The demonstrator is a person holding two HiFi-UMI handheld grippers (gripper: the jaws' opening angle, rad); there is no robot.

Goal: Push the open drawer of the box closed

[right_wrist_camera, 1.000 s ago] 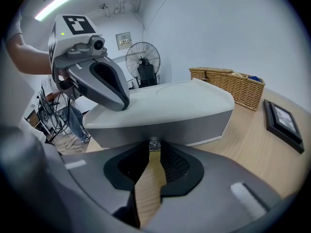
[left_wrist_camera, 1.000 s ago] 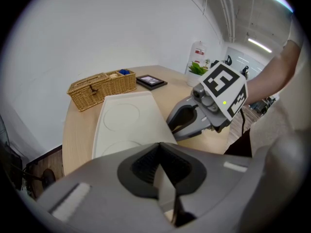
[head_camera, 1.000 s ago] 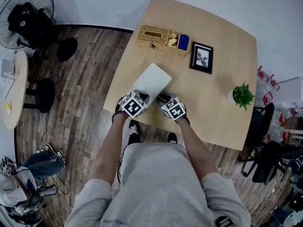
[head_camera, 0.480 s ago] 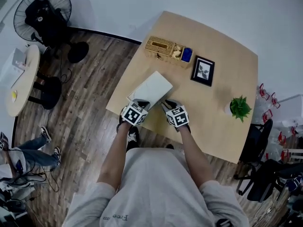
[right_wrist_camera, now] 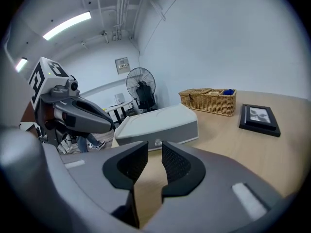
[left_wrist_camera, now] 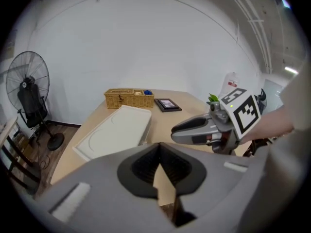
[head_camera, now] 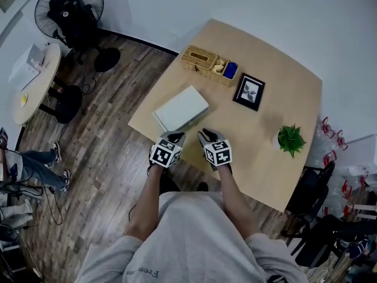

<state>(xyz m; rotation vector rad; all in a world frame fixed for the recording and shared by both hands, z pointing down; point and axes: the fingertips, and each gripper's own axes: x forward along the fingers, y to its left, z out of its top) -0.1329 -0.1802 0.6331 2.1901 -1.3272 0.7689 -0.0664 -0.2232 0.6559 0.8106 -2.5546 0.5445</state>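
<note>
Near the front-left corner of the light wooden bench [head_camera: 283,93], a flat white rectangular box [head_camera: 181,108] is lying with its grey drawer front [right_wrist_camera: 160,136] looking flush with the body. Both grippers are hovering just short of it, not touching it. The left gripper [head_camera: 176,135] is showing its fingers [left_wrist_camera: 146,165] pressed together at the tips and empty, and the right gripper [head_camera: 204,134] is holding its fingers [right_wrist_camera: 177,161] a narrow gap apart with nothing between.

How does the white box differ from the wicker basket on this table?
The white box is smooth and plain; the wicker basket is woven and brown. The white box is larger, by the near edge of the table; the wicker basket sits by its far edge. Both are rectangular and rest flat.
</note>
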